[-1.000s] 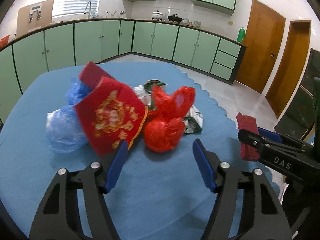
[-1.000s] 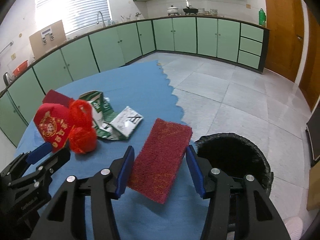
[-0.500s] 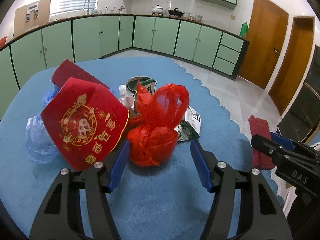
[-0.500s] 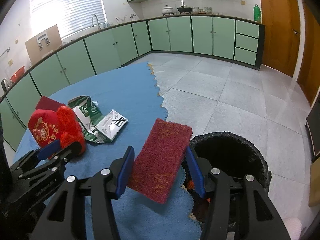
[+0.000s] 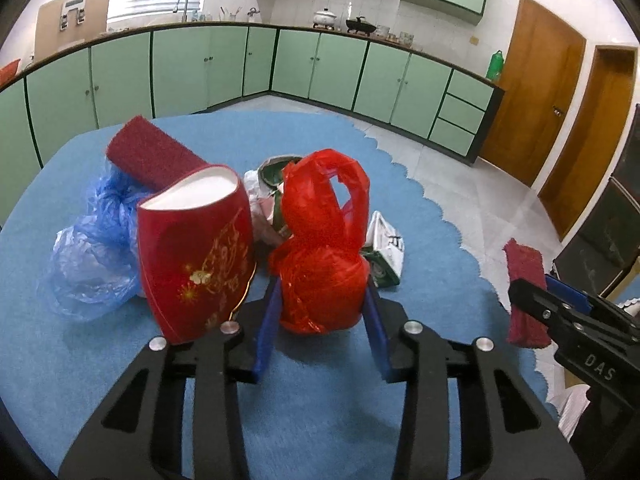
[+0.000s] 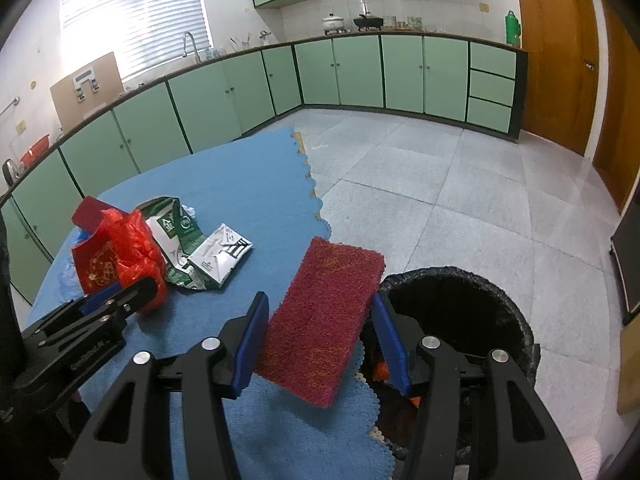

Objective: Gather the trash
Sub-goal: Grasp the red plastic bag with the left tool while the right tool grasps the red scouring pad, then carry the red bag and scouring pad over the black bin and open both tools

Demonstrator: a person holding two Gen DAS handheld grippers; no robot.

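A knotted red plastic bag sits on the blue-covered table. My left gripper has a finger on each side of it, and its jaws are closing with the pads against the bag. That bag and the left gripper also show at the left of the right wrist view. My right gripper is shut on a dark red scouring pad, held over the table's scalloped edge beside a black-lined bin. The pad shows at the right of the left wrist view.
A red paper cup with gold print leans against the bag's left side. Behind it lie a blue plastic bag and a second red pad. Crushed green-and-white cartons lie just beyond. Green cabinets line the far walls.
My left gripper has advanced until the red bag sits between its fingers, and the jaws have narrowed onto it. The red cup has tipped so its white inside shows. The right gripper still holds the pad.
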